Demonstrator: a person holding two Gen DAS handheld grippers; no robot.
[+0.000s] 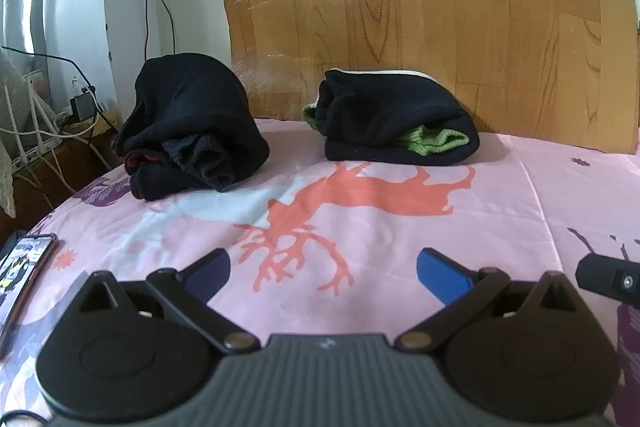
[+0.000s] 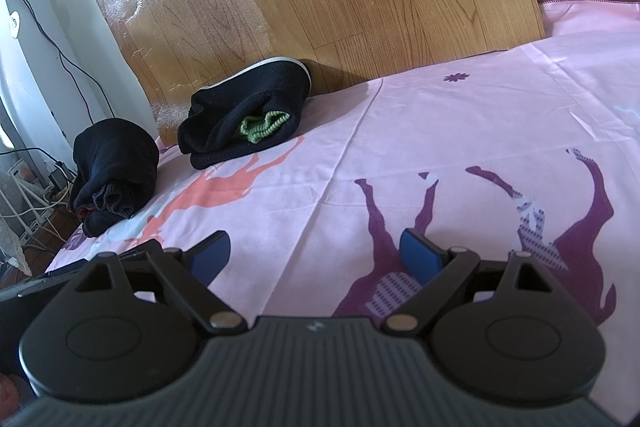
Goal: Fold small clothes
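Observation:
Two dark garments lie on the pink printed bedsheet (image 1: 520,195) near the wooden headboard. A crumpled black garment with a red lining (image 1: 192,131) sits at the left; it also shows in the right wrist view (image 2: 114,173). A folded black garment with a green knit cuff showing (image 1: 396,119) lies to its right, also seen in the right wrist view (image 2: 248,111). My left gripper (image 1: 322,273) is open and empty over the sheet, well short of both garments. My right gripper (image 2: 314,253) is open and empty, over the sheet to the right.
A wooden headboard (image 1: 440,7) stands behind the garments. A phone (image 1: 24,263) lies at the bed's left edge. Cables and a power strip (image 1: 60,123) sit on the floor to the left. The right gripper's body (image 1: 608,279) shows at the left view's right edge.

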